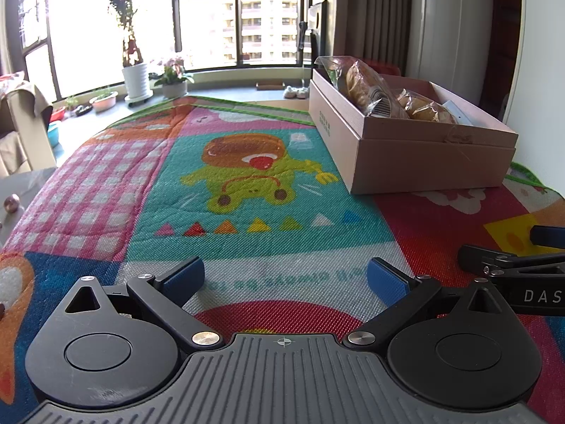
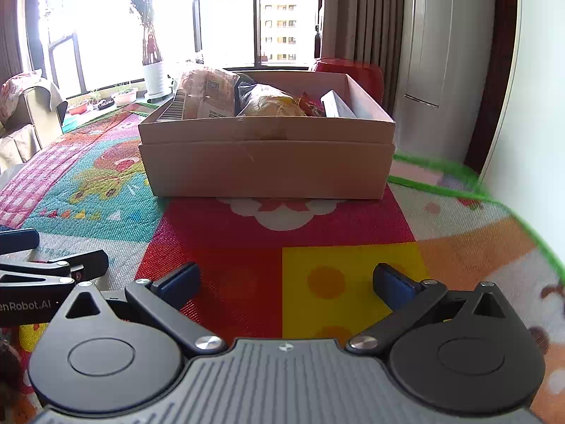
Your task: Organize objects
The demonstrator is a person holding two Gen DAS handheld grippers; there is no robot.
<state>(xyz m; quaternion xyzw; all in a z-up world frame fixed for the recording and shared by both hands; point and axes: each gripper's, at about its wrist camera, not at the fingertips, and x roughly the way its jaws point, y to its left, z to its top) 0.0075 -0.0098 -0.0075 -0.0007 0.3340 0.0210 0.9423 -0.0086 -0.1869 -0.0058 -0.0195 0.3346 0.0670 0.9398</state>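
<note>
A brown cardboard box (image 1: 416, 155) stands on the colourful play mat (image 1: 247, 190), to the right and ahead of my left gripper (image 1: 285, 279). It holds wrapped bread packs (image 1: 367, 88) and other packets. In the right wrist view the box (image 2: 265, 169) is straight ahead, with bread packs (image 2: 208, 95) and a white carton (image 2: 337, 106) inside. My left gripper is open and empty above the mat. My right gripper (image 2: 286, 282) is open and empty over the red and yellow squares, short of the box. Each gripper shows at the edge of the other's view.
Potted plants (image 1: 136, 77) stand on the floor by the windows beyond the mat. An armchair (image 1: 21, 123) is at the left. A white wall and curtain (image 2: 441, 53) are at the right behind the box. The mat's green edge (image 2: 441, 176) runs along the right.
</note>
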